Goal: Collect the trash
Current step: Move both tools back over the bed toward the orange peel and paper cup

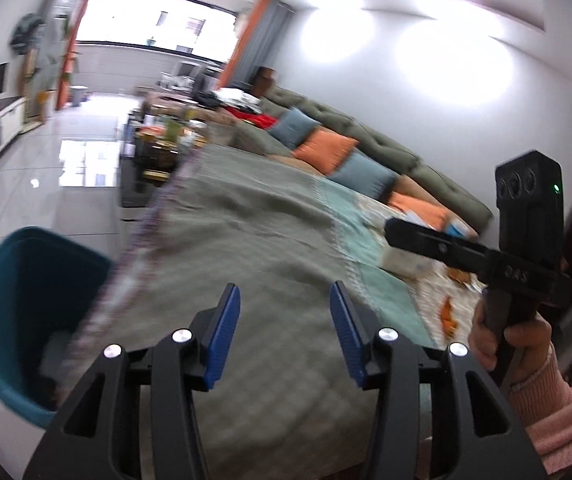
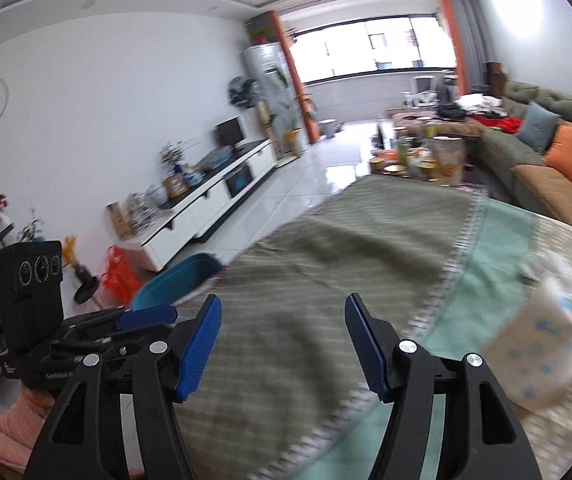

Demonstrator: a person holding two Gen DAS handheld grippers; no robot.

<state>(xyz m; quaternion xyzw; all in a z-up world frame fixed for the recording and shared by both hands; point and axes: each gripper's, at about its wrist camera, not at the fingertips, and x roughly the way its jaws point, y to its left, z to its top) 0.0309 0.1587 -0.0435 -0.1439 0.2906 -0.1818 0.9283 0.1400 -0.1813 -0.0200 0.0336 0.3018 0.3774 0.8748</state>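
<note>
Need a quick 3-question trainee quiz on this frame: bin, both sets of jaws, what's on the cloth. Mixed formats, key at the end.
1. True or false: the left gripper has something between its jaws.
2. Beside which edge of the covered table does the teal bin stand in the left wrist view: A) left, B) right, C) far end?
3. Fill in: the scraps on the cloth, near the right gripper, are ____ in colour.

Key
1. False; both grippers' jaws stand open and empty.
2. A
3. Orange
</note>
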